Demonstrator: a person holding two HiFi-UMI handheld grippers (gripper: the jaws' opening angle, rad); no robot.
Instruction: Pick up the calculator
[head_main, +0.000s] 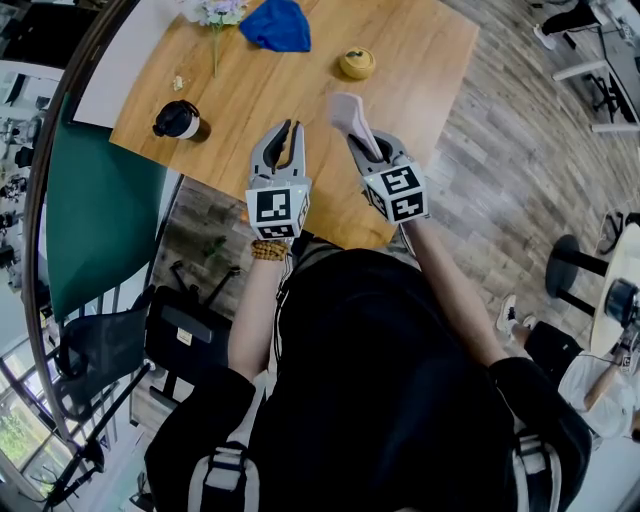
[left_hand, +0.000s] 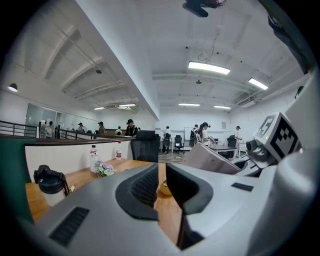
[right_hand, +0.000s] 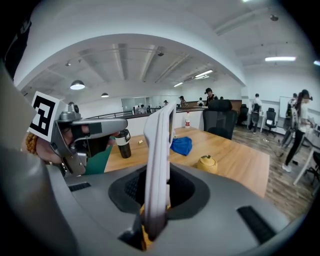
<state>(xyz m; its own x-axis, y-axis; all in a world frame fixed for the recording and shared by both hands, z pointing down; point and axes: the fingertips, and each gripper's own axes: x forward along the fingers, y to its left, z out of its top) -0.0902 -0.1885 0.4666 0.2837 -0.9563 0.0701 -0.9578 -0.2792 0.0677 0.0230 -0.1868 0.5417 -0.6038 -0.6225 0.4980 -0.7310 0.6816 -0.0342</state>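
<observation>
My right jaws (right_hand: 156, 200) are clamped on the calculator (right_hand: 159, 150). It's a pale grey slab standing on edge between the pads, sticking up and out past the tips, so it's off the tabletop (head_main: 420, 60) and up in the air over the near edge. My left jaws (left_hand: 161, 187) are pretty much closed, just a sliver of a gap, and nothing in it. They sit just beside the right ones, pointing out level over the wood. Further out there's a little yellow pot (head_main: 357, 63), a blue cloth (head_main: 277, 25), some flowers (head_main: 218, 12) and a black-lidded mug (head_main: 180, 121) off to the left.
</observation>
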